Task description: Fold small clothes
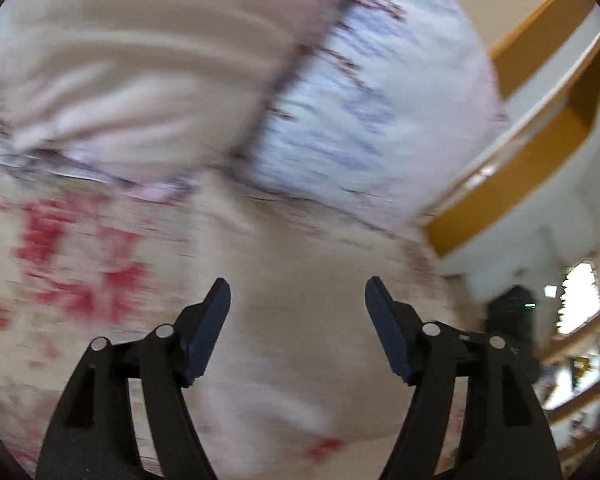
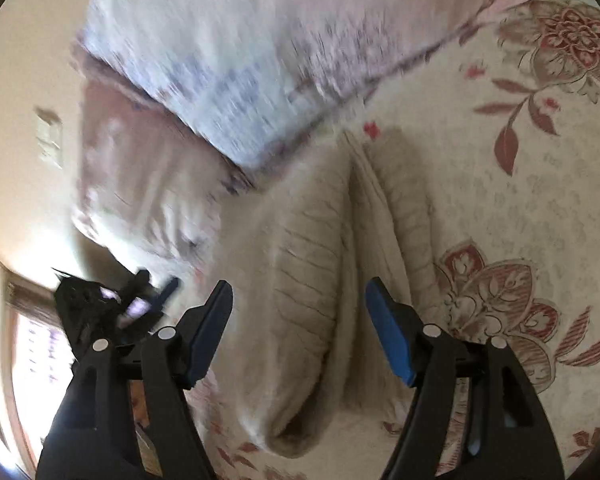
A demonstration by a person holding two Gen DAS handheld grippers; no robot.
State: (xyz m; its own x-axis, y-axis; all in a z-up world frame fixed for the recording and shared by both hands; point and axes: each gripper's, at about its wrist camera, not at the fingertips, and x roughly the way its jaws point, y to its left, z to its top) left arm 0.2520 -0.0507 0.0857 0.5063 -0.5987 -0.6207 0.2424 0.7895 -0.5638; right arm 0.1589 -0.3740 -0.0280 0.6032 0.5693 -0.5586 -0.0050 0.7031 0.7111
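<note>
Through my left wrist camera everything smears, but my left gripper plainly stands with its jaws apart and nothing between them, hanging over a pale cream garment that lies on the flowered bedspread. Beyond it are two pillows, a beige pillow and a white pillow with a dark trimmed edge, and to the right the yellow wooden frame marks where the bed ends. The blur is my worry here: if I close on cloth I cannot see sharply, I judge I could pinch bedspread along with the garment, or catch one layer only. Through my right wrist camera the picture is clearer. My right gripper is also spread wide and empty, pointing down at the garment, a ribbed cream piece, bunched into long ridges with a seam running between them. The white pillow sits just beyond its far end, so a fold thrown that way could ride up onto the pillow. To the right the bedspread lies bare, the best room for spreading. At the left my other gripper shows, dark and blurred, near the garment's left side; crossing toward it risks a knock.
</note>
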